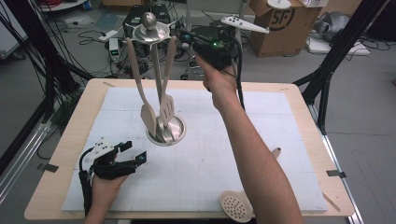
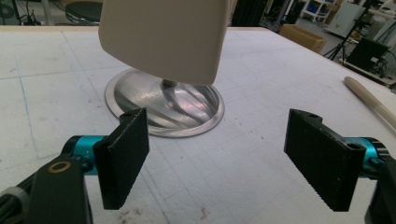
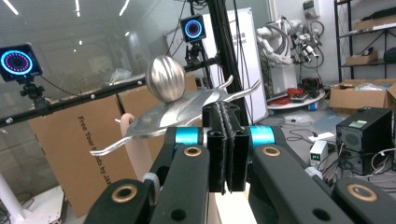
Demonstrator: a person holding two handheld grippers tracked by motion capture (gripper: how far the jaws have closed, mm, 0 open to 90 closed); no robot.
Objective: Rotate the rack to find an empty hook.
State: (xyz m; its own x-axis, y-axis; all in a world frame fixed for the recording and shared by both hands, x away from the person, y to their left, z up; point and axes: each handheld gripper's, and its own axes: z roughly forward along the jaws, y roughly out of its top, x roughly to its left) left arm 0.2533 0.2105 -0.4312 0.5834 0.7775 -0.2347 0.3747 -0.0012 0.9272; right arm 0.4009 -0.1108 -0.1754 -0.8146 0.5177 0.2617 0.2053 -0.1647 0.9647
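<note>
While I held the right gripper raised level beside the top of the stand, its jaws were fully closed, pad flat against pad. In the right gripper view I could see nothing pinched between them. The stand's steel knob and curved hook plate sat just behind the fingertips, close to them, though I could not tell whether they touched.

My left gripper rested low on the mat, near the stand's round base. Its jaws were spread wide and empty. In the left gripper view a pale spatula blade hung just above the base.

From the stand's hooks hung pale utensils, among them a spoon and a slotted spatula, their blades down near the base. One more utensil, a skimmer, lay flat at the near edge of the mat, well apart from the stand and partly under my right forearm. Its handle pointed away from me.

I judged the work to be hanging utensils on the stand, with the right gripper at the hooks and carrying nothing. The next move likely called for opening it, bringing it down to the skimmer's handle, and gripping near the end so the loop could reach a free hook.
</note>
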